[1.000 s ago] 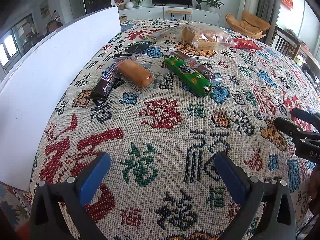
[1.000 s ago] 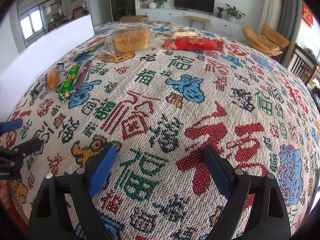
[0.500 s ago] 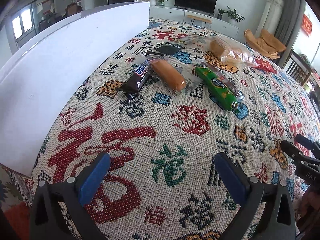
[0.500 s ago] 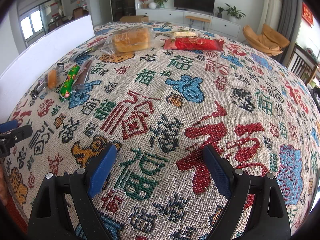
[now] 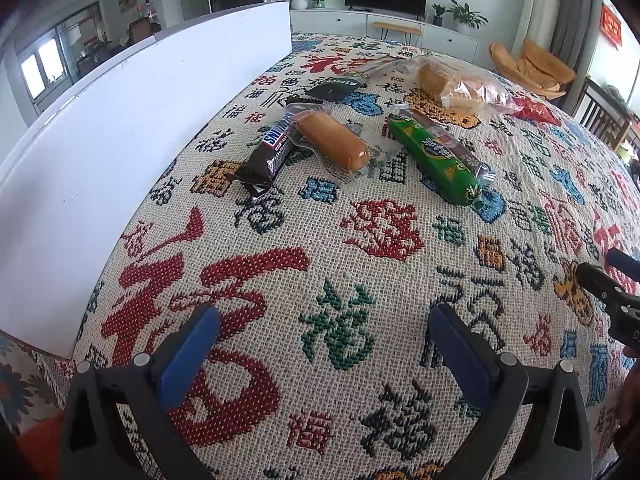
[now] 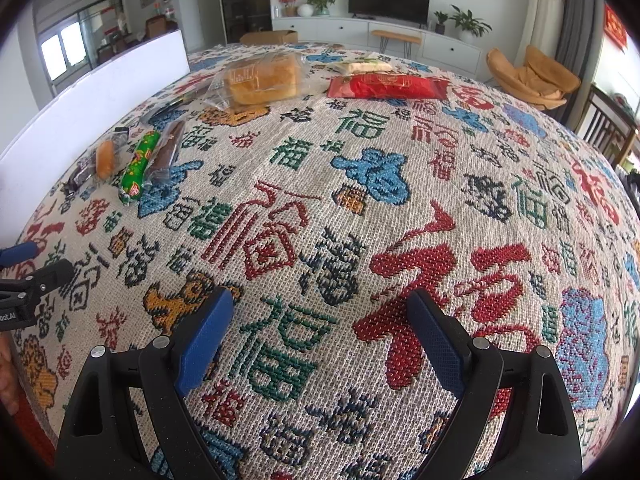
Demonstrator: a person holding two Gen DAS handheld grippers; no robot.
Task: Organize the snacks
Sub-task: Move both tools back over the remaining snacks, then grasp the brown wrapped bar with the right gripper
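Note:
Snacks lie on the patterned tablecloth (image 5: 352, 272). A brown Snickers bar (image 5: 269, 151), a wrapped orange bun (image 5: 331, 139) and a green tube pack (image 5: 434, 160) sit ahead of my left gripper (image 5: 324, 350), which is open and empty above the cloth. A bagged bread loaf (image 5: 460, 90) and a dark packet (image 5: 334, 89) lie farther back. My right gripper (image 6: 320, 328) is open and empty over bare cloth; its view shows the bread loaf (image 6: 262, 80), a red packet (image 6: 386, 86), a pale packet (image 6: 362, 66) and the green tube pack (image 6: 138, 168).
A long white box wall (image 5: 120, 136) runs along the table's left side. The other gripper's fingers show at the right edge of the left wrist view and the left edge of the right wrist view. Chairs, a TV cabinet and plants stand beyond the table.
My left gripper has shifted left toward the white box, so the Snickers bar and bun now sit more central. My right gripper has stayed still.

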